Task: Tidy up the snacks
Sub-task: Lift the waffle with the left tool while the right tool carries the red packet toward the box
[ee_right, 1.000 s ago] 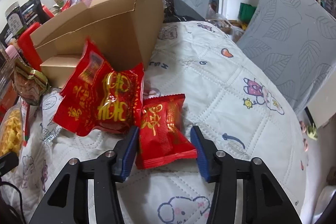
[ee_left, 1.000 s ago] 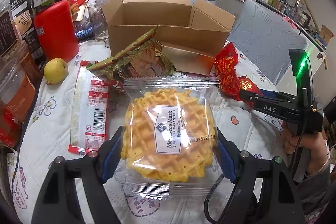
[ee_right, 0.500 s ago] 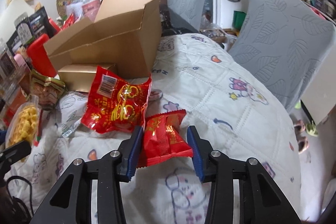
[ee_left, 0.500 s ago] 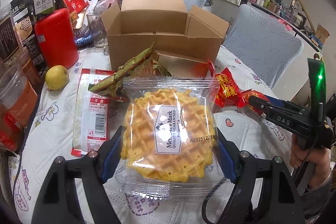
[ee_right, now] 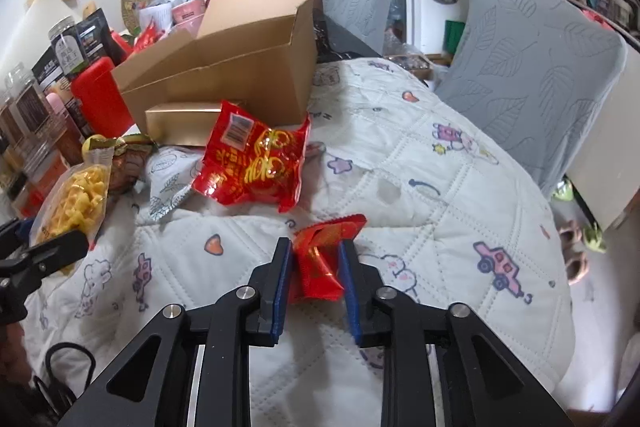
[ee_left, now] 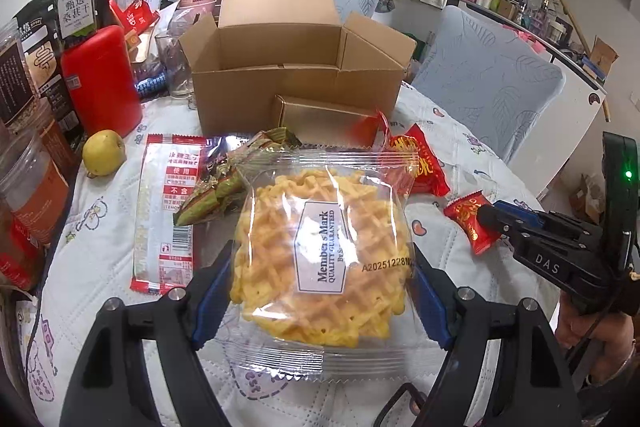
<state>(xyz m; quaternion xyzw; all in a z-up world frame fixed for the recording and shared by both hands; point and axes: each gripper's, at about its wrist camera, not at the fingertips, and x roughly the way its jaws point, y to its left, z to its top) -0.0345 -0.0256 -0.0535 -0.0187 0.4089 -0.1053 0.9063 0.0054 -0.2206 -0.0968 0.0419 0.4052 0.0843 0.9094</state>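
The right gripper point(ee_right: 314, 273) has just been closing, and the small red packet point(ee_right: 325, 259) now sits crumpled between its blue pads, which press on it from both sides; a second ago the same packet lay flat between wider jaws, close against the large red bag point(ee_right: 256, 163), and now it hangs apart from that bag, nearer the right edge of the table point(ee_right: 460, 187). To me that reads as a pick completed, so the next call is to carry it toward the open cardboard box point(ee_left: 296, 67) at the far side of the table. The left gripper point(ee_left: 320, 299) has not changed: its jaws stand wide on either side of the clear waffle bag point(ee_left: 320, 251), the pads against the bag's flanks, and I judge it held and ready for the same trip. The left wrist view looks straight into the box and shows its floor bare as far as I can see, with a gold carton point(ee_left: 320, 119) lying against its front wall, a green wrapper point(ee_left: 224, 183) and a long red-and-white sachet point(ee_left: 168, 211) toward the left edge, and a yellow fruit point(ee_left: 103, 151) beside a red canister point(ee_left: 100, 83). The right wrist view gives none of the box's inside, only its side wall, but it alone shows how the pads crease the small packet.
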